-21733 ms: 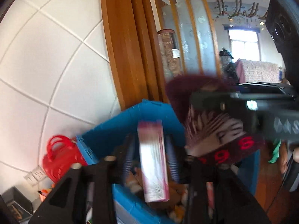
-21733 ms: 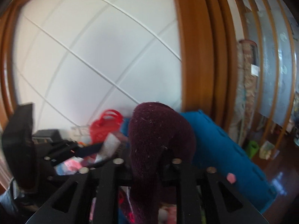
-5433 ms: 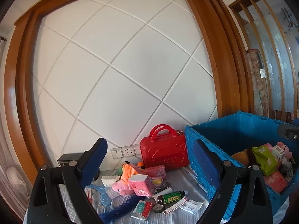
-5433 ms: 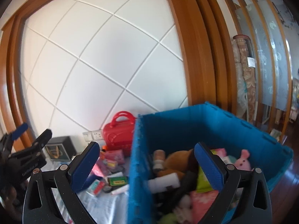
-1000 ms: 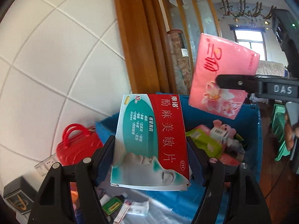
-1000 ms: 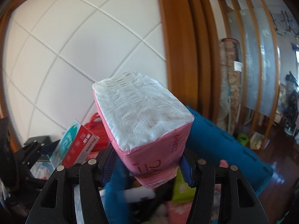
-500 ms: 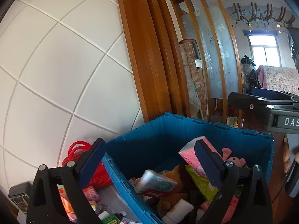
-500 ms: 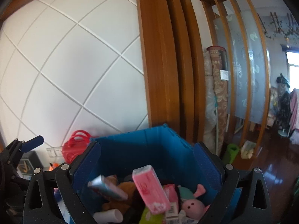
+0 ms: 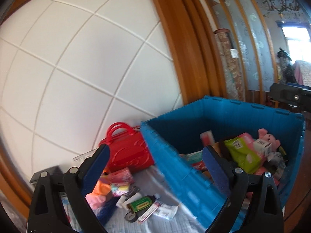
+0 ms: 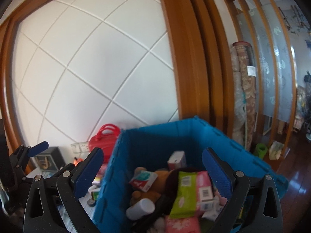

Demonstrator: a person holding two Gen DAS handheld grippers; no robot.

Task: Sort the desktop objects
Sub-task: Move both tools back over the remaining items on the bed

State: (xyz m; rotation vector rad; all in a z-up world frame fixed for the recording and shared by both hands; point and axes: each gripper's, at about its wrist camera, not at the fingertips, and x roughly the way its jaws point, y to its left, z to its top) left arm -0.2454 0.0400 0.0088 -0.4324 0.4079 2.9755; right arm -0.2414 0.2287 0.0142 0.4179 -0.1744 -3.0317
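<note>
Blue bin (image 10: pixel 210 136) full of toys and packs, near the right gripper (image 10: pixel 151 172), spread wide, empty. Left gripper (image 9: pixel 155 167) wide apart too, nothing inside.

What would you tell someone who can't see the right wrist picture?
A blue crate full of toys and packets sits below the right gripper, whose blue-padded fingers are wide open and hold nothing. A red handbag stands beside the crate against a white tiled wall.
</note>
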